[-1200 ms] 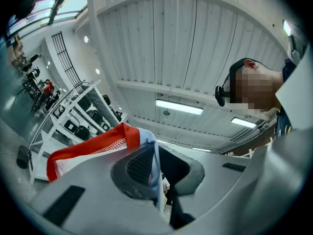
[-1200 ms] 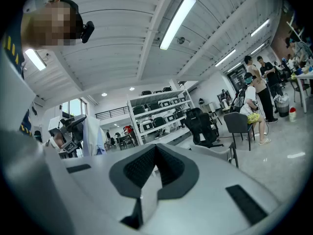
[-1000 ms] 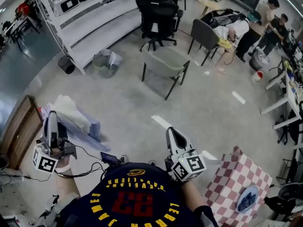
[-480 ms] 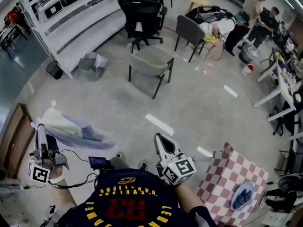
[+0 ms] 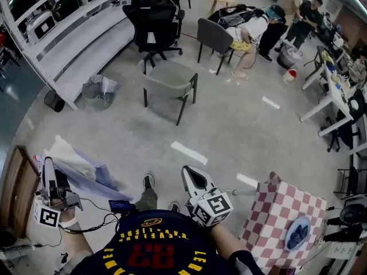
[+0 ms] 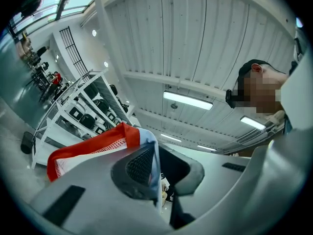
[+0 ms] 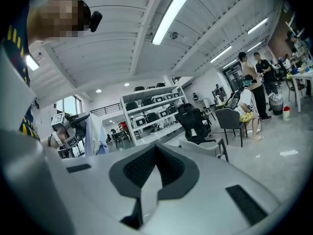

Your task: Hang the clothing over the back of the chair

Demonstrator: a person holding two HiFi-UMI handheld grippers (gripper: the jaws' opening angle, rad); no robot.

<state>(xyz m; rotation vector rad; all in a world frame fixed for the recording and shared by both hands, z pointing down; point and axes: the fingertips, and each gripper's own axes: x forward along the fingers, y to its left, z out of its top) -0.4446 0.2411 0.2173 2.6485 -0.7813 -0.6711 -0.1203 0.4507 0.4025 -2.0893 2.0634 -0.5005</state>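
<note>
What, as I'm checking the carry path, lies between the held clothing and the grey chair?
Only bare concrete floor, seen in the head view, separates the clothing from the grey chair.

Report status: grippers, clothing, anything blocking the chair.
Left gripper shut on the light blue, red-trimmed cloth garment. Right gripper shut, empty. Grey-green black-legged chair ahead, nothing hung yet. Only a white floor strip between.

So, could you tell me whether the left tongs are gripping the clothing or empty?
Gripping it: the left tongs are closed on the clothing, its red-edged blue fabric pinched between the jaws.
</note>
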